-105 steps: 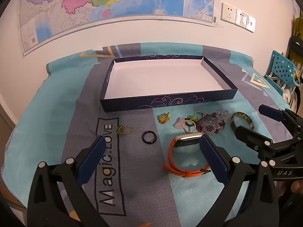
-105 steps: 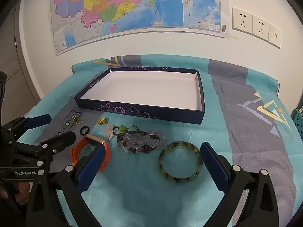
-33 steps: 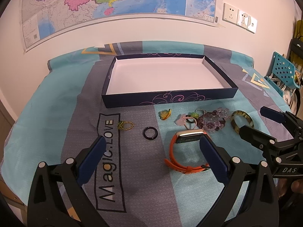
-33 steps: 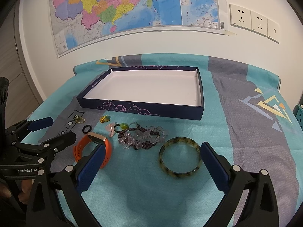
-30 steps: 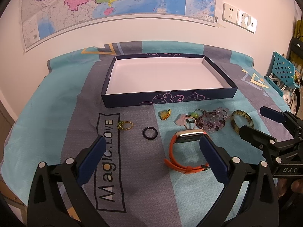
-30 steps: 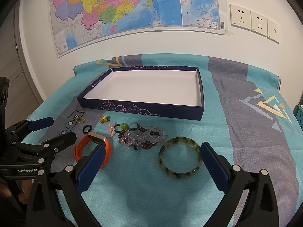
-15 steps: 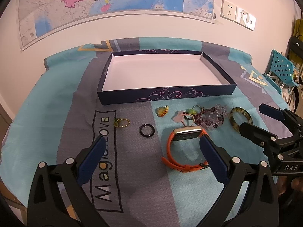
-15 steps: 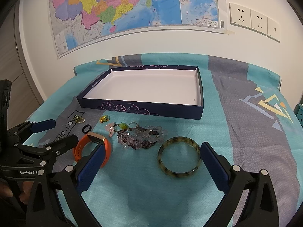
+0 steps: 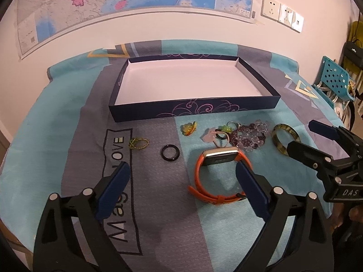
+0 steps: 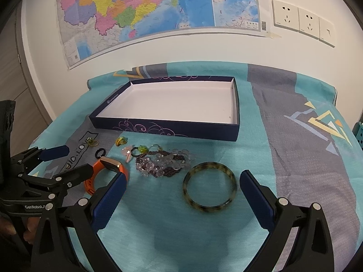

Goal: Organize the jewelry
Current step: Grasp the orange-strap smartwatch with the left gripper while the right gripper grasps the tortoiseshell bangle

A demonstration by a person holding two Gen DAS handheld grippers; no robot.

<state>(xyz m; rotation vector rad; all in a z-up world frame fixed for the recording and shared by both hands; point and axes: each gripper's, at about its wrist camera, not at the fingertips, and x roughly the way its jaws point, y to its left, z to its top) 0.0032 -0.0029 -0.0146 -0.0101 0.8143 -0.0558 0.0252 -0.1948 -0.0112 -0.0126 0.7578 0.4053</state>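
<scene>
On the teal and grey tablecloth (image 9: 45, 149) a row of jewelry lies in front of the shallow navy box (image 9: 195, 110), whose white floor holds nothing. Farthest left is a small gold knotted ring (image 9: 138, 143) beside the printed lettering, then a black ring (image 9: 170, 153), both on the grey stripe. Next comes a yellow-green charm (image 9: 188, 128) close to the box's front wall, and right of it a pink pendant (image 9: 209, 136) and a green charm on a dark loop (image 9: 223, 129). Nearer the cameras lies the orange smartwatch (image 9: 219, 175), its face tilted up and strap curled. A heap of clear and dark purple beads (image 9: 250, 136) sits just beyond the watch, and right of it, apart from the heap, the mottled tortoiseshell bangle (image 10: 209, 187) lies flat.

The left gripper (image 9: 180, 184) hangs above the cloth with its jaws wide but closing; the black ring and part of the watch appear in the gap between its blue pads (image 9: 113, 189), which touch nothing. The right gripper (image 10: 181, 193) is also spread wide and has hold of nothing; the bangle lies on the cloth between its fingers, untouched. A map (image 10: 158, 9) and wall sockets (image 10: 301, 21) hang on the wall behind
</scene>
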